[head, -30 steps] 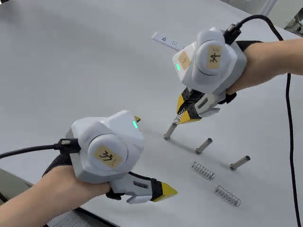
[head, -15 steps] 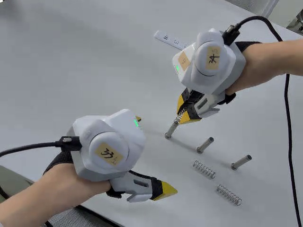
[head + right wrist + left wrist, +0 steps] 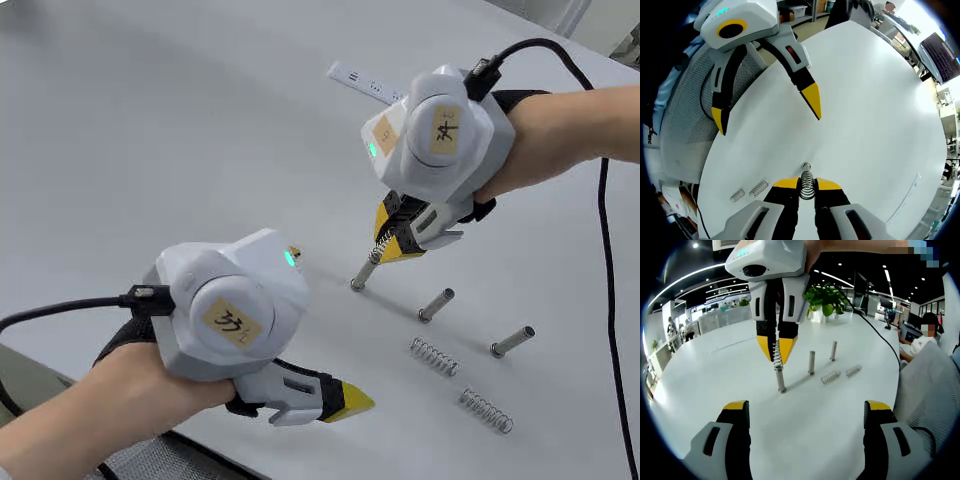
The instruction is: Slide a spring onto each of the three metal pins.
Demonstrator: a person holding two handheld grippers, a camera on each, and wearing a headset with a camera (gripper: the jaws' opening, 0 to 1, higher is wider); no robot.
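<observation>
Steel coils are being pinched between the pressed-together jaws of the right tool (image 3: 386,248). The spring (image 3: 806,184) is hanging with its lower end meeting the top of the first pin (image 3: 360,276), which is standing upright on the white table (image 3: 150,120).

The risk is sitting in the alignment. If the coil is coming down off-centre or tilted, it is likely catching on the pin's rim, bowing sideways or tipping the free-standing pin over.

The left tool (image 3: 806,407) is hovering spread and empty nearby, steadying nothing. The second pin (image 3: 435,305), third pin (image 3: 511,342), second spring (image 3: 434,357) and third spring (image 3: 486,411) are waiting close by, where a toppling pin could be scattering them.
</observation>
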